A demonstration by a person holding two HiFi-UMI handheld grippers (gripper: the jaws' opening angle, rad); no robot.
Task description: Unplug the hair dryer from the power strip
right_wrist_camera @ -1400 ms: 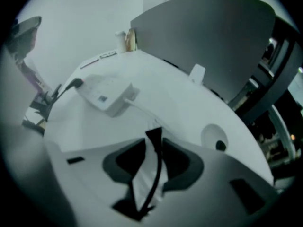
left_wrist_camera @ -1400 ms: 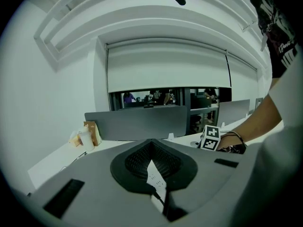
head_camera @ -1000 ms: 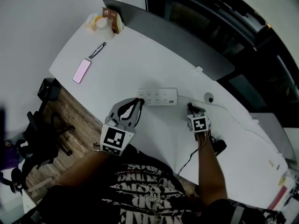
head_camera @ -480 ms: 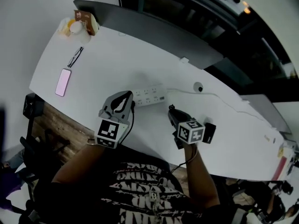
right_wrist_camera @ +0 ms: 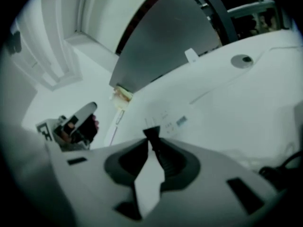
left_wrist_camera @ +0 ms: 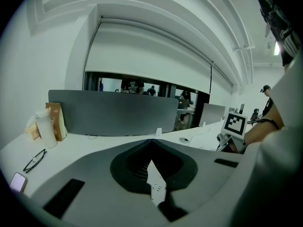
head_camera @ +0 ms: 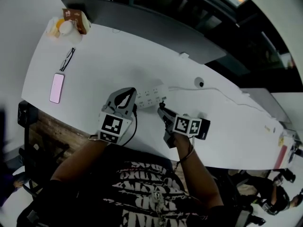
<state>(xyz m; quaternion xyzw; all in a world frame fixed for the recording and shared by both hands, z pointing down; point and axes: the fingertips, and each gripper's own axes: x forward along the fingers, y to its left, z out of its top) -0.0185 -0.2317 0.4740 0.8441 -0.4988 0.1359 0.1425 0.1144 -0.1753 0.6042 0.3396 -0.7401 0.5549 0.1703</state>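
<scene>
The plug (right_wrist_camera: pixel 152 132) is already clear of the power strip (head_camera: pixel 152 96). It is pinched in the narrow jaws of the right hand-held gripper (head_camera: pixel 163 112), just beside the strip, which lies in the middle of the bench (head_camera: pixel 94 60). The plug's black moulded body looks smooth and tapered, with two flat metal prongs bare. It could twist or slip out if the thin dark cord (right_wrist_camera: pixel 284 167) pulls taut. The strip, a long flat bar of glossy white plastic, looks light and may skid. The left hand-held gripper (left_wrist_camera: pixel 151 142), tips together on nothing, sits at the strip's end toward the bench's left corner.
</scene>
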